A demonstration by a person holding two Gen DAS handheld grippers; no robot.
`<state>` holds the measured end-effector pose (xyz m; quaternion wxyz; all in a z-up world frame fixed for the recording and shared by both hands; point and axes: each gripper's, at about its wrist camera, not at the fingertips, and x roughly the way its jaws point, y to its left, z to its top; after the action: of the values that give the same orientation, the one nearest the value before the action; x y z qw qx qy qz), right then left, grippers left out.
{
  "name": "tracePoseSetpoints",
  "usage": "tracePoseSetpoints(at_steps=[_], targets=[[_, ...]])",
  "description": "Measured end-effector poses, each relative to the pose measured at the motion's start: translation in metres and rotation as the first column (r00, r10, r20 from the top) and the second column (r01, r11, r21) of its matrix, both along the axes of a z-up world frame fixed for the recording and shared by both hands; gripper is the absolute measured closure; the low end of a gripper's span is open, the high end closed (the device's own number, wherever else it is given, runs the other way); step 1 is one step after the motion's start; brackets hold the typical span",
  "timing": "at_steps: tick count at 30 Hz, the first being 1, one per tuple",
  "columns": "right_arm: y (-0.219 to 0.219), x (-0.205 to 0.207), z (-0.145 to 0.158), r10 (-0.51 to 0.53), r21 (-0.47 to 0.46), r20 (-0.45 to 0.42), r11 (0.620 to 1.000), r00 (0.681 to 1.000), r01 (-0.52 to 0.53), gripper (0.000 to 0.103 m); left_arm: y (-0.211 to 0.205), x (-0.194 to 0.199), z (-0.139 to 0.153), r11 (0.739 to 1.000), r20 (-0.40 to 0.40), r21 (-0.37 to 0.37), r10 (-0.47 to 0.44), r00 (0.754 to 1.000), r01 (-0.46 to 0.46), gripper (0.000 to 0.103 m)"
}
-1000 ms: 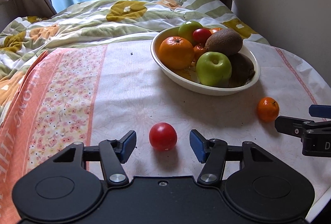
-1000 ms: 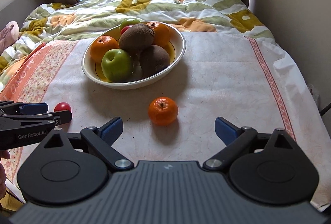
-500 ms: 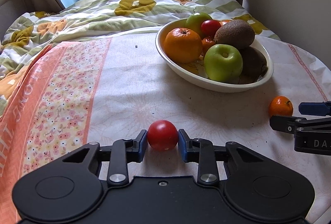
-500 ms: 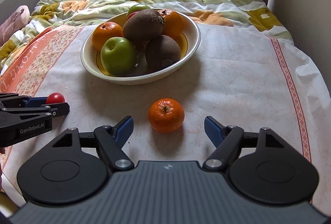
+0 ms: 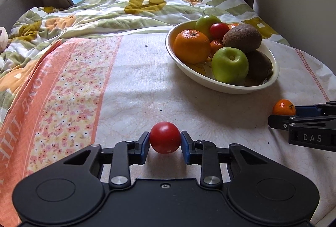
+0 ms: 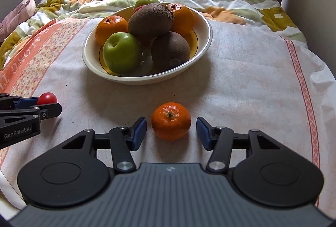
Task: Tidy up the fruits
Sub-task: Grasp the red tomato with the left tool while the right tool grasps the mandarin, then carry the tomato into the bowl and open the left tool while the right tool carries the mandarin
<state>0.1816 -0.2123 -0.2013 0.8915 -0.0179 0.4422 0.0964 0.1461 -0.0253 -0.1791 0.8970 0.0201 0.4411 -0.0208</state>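
Since half a second ago we see the right gripper moved forward so its blue pads now flank the mandarin, jaws narrowed but small gaps left on both sides, nothing held. Left gripper unchanged: pads pressed on the red tomato from both sides, fruit between the fingertips near the table's near edge, left of centre; whether it is lifted off the cloth we cannot tell. Mandarin sits on the tablecloth near the near edge, right of the tomato, the two well apart. Bare cloth lies between both fruits and the bowl, and to the right up to the table's curved right edge. The bowl, at the far side of the table, holds two green apples, two kiwis, oranges and a small red fruit, heaped and touching. Beyond the far edge, a flowered duvet, then curtains.
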Motion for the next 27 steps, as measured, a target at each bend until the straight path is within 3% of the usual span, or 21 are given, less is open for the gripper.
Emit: tracePoseSetpoints(at_steps=[2, 13, 27], targets=[[0.001, 0.002, -0.001, 0.005, -0.002, -0.005, 1.000, 1.000, -0.005, 0.048, 0.001, -0.002, 0.002, 1.000, 0.004, 0.000, 0.002, 1.000, -0.002, 0.068], [0.005, -0.005, 0.026, 0.006, 0.015, 0.035, 1.000, 0.999, -0.007, 0.049, 0.007, -0.014, 0.035, 1.000, 0.053, 0.004, 0.001, 0.999, -0.002, 0.068], [0.026, -0.025, 0.100, -0.026, 0.042, 0.113, 0.999, 0.993, 0.022, 0.049, 0.029, -0.016, 0.111, 0.998, 0.168, -0.041, -0.035, 0.985, 0.042, 0.068]])
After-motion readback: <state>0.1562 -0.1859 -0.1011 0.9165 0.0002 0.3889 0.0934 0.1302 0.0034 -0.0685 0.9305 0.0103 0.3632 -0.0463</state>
